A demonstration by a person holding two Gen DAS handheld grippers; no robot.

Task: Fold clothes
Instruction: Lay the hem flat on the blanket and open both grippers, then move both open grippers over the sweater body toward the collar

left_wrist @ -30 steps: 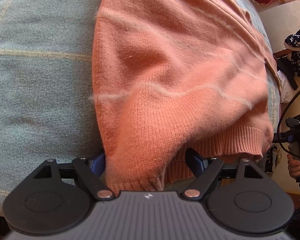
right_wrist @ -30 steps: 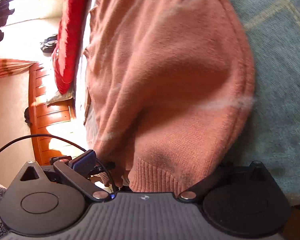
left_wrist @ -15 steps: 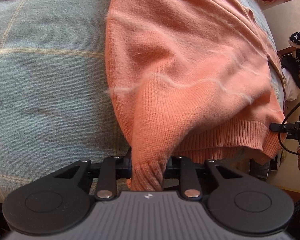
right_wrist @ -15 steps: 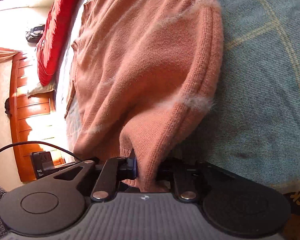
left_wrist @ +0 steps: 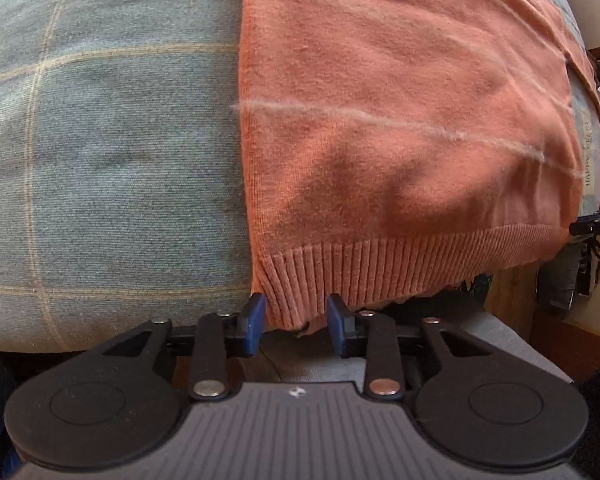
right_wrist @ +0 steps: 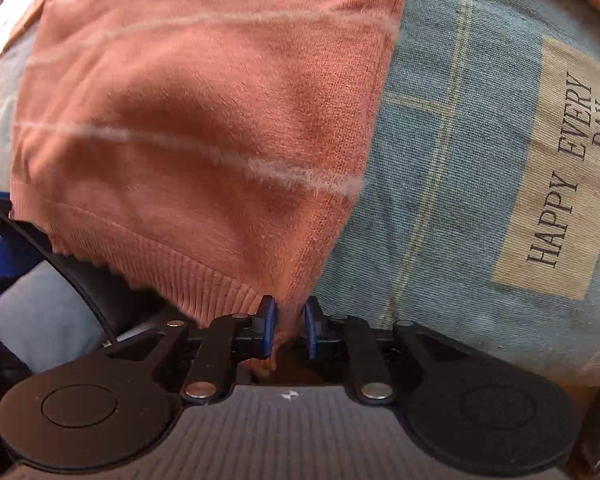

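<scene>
An orange knit sweater (left_wrist: 400,120) with thin pale stripes lies flat on a blue-grey checked bedcover (left_wrist: 120,160). Its ribbed hem (left_wrist: 380,272) runs along the bed's near edge. My left gripper (left_wrist: 296,320) is shut on the hem's left corner, with the cloth filling the gap between the blue pads. In the right wrist view the same sweater (right_wrist: 200,100) stretches away from me. There my right gripper (right_wrist: 290,320) is shut on the hem's right corner, and a pinch of knit hangs down behind the pads.
The bedcover (right_wrist: 460,160) carries a beige patch reading HAPPY EVERY DAY (right_wrist: 568,168) to the right of the sweater. A black cable (right_wrist: 80,292) curves past at lower left. Wooden furniture (left_wrist: 508,292) and dark clutter stand beyond the bed's right side.
Both grippers closed on the hem corners, then drew back toward the bed's edge. The bunched, draped sweater now lies spread flat and taut, with the hem stretched straight between them.
</scene>
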